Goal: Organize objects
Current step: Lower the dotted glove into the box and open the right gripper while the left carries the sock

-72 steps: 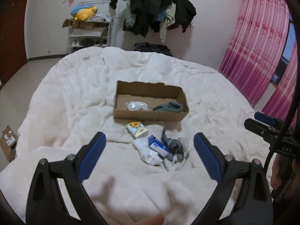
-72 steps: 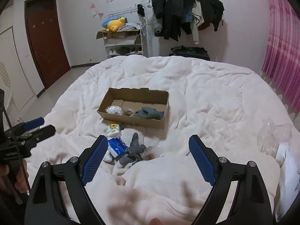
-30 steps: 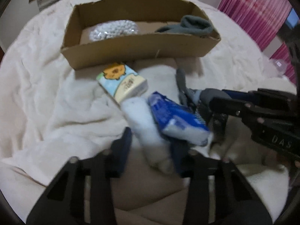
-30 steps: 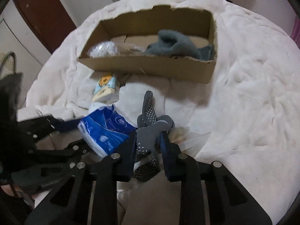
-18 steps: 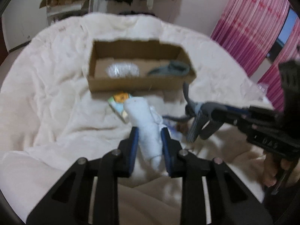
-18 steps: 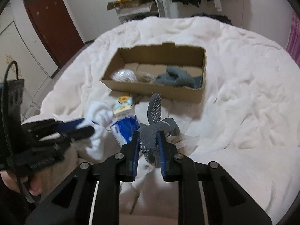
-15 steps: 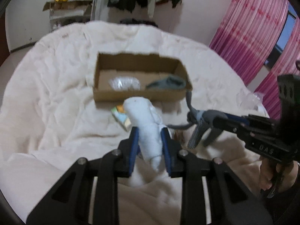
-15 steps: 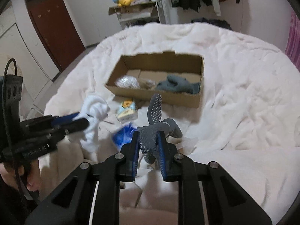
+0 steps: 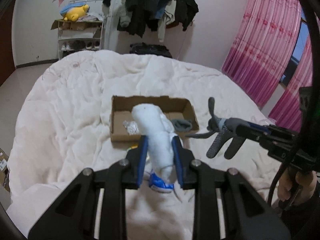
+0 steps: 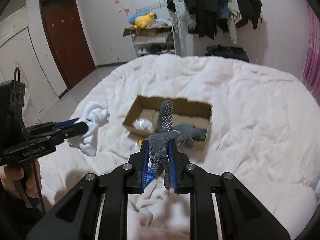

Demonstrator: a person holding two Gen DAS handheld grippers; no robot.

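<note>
My left gripper (image 9: 159,140) is shut on a white sock (image 9: 156,132) and holds it up above the bed. It also shows in the right wrist view (image 10: 94,124). My right gripper (image 10: 159,146) is shut on a grey dotted glove (image 10: 165,132), also lifted; the glove also shows in the left wrist view (image 9: 222,132). The open cardboard box (image 9: 120,120) lies on the white duvet ahead of both grippers. It holds a grey sock (image 10: 192,131) and a shiny crumpled bag (image 10: 143,125).
A blue tissue pack (image 9: 160,181) lies on the duvet (image 10: 250,120) under the grippers. A small yellow pack (image 10: 140,141) lies by the box front. A shelf (image 10: 152,38), hung clothes (image 10: 212,6) and pink curtains (image 9: 266,46) stand beyond the bed.
Both grippers closed, the left on the white sock and the right on the grey glove. Both then lifted them off the duvet, up and back from the box.
</note>
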